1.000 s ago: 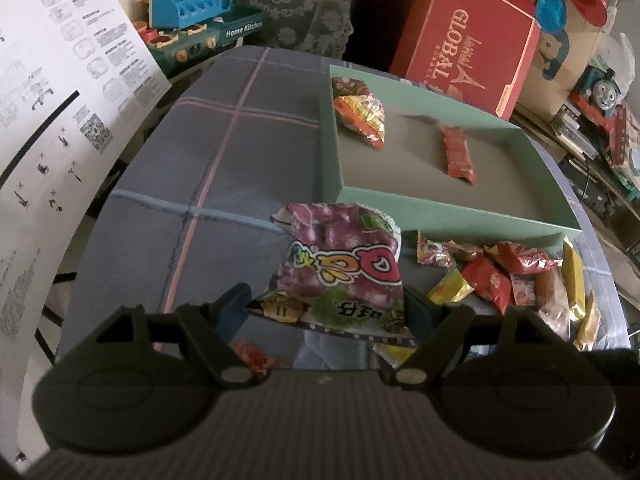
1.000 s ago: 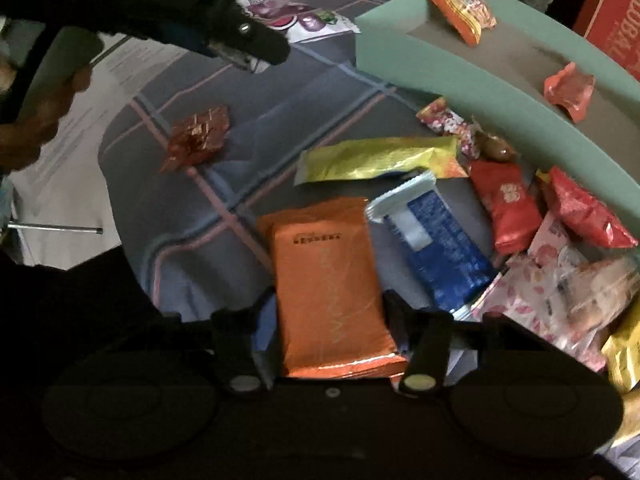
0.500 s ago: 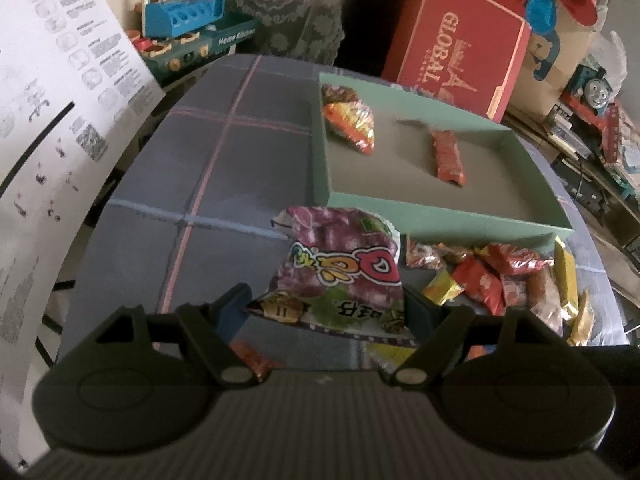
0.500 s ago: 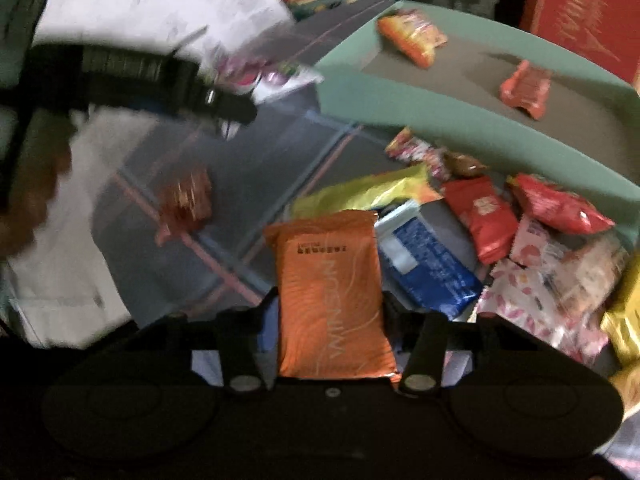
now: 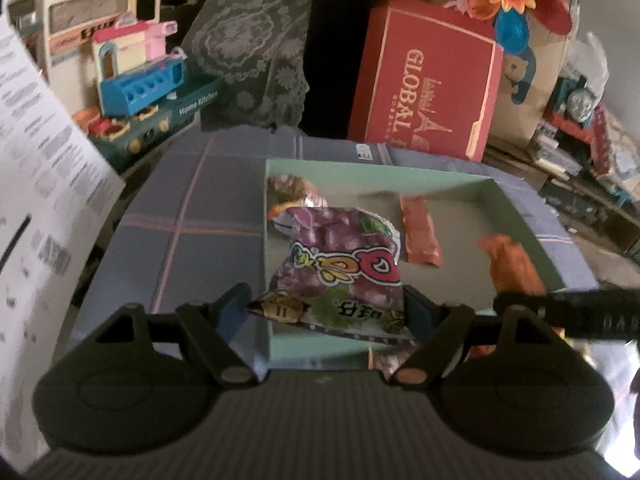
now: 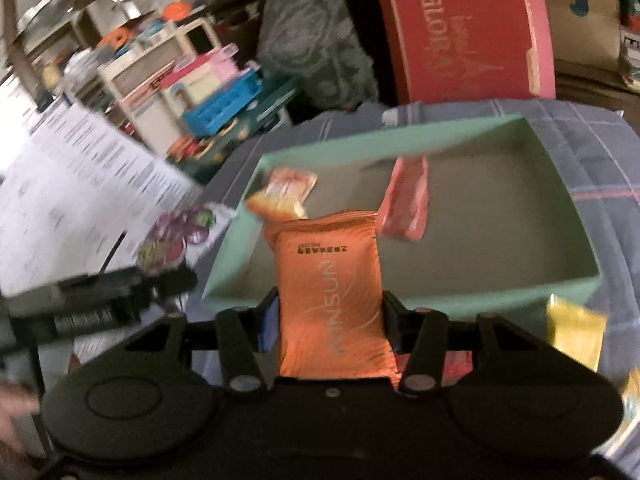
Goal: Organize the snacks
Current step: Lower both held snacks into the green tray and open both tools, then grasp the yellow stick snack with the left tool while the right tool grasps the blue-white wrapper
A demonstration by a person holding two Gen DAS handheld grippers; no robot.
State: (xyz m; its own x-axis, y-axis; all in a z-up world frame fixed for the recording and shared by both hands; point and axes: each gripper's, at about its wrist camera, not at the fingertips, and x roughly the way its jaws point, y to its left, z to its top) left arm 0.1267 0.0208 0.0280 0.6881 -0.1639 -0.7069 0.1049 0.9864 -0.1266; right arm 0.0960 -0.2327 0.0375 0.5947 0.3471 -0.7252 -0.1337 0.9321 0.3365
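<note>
**Both tools carrying snacks over the green box**

My left tool (image 5: 326, 312) is clamped on a purple snack bag (image 5: 340, 276), gripping its lower edge from both sides. The bag hangs above the near left corner of the green box (image 5: 384, 170), which sits on the table (image 5: 192, 208) under a checked grey cloth.

My right tool (image 6: 330, 312) is clenched on an orange packet (image 6: 330, 292), held upright between the fingers. Its jaws have just been closing a little, with the packet between them. The packet is over the near wall of the box, towards the left side as the right wrist view shows it. In the left wrist view the same packet appears as an orange blur at the right, above the dark arm of the right tool.

Inside the box lie two snacks: an orange-and-yellow bag (image 6: 282, 194) in the far left corner and a red packet (image 6: 404, 202) near the middle. A yellow packet (image 6: 576, 330) lies on the cloth just outside the near wall, at the right. A red carton (image 5: 428, 84) stands behind the table.
</note>
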